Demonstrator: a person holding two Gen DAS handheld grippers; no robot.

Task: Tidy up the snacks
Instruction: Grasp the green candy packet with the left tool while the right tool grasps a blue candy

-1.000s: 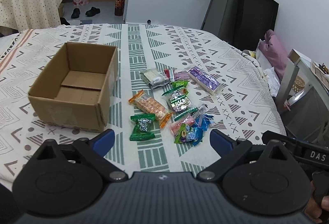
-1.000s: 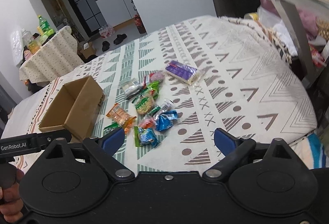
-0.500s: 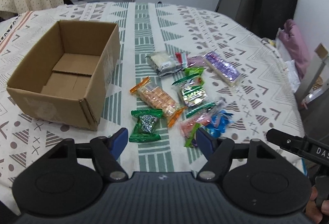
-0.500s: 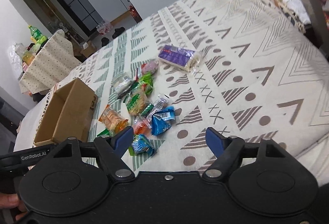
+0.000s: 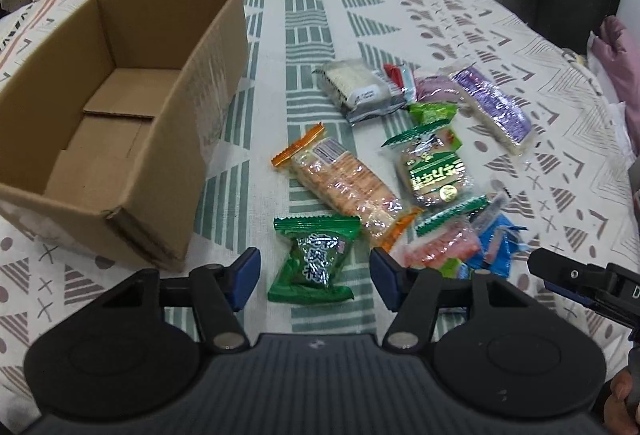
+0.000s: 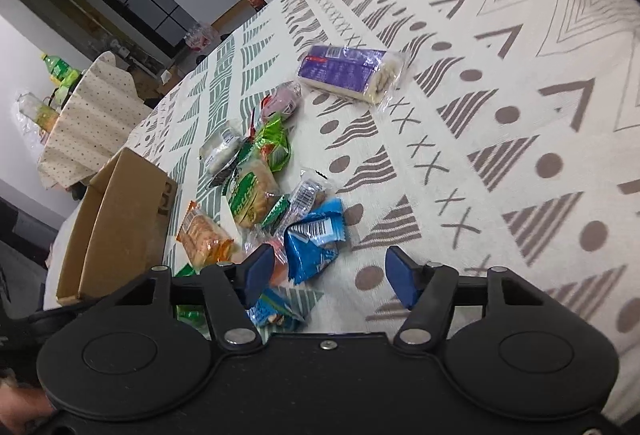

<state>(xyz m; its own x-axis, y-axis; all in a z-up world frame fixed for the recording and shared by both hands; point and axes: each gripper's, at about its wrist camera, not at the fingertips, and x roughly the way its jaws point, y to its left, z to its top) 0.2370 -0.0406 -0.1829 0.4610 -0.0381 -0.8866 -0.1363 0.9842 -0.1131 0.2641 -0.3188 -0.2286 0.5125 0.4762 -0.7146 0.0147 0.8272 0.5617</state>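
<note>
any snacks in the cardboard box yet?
No, the cardboard box shows only its bare bottom flaps; the snacks lie on the tablecloth beside it.

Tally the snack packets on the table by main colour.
Green packets: 3
Blue packets: 2
Pink packets: 2
Orange packet: 1
Purple packet: 1
Grey-white packet: 1
Red-white packet: 1
Clear packet: 1
Total: 12, as far as the overlapping pile shows.

Left gripper (image 5: 316,277) and right gripper (image 6: 330,275): matte black bodies, each with two round discs, silver pivot screws, angular black linkages and blue fingertips (image 5: 245,277). Bare skin of a hand (image 5: 622,401) shows at the frame corner.
</note>
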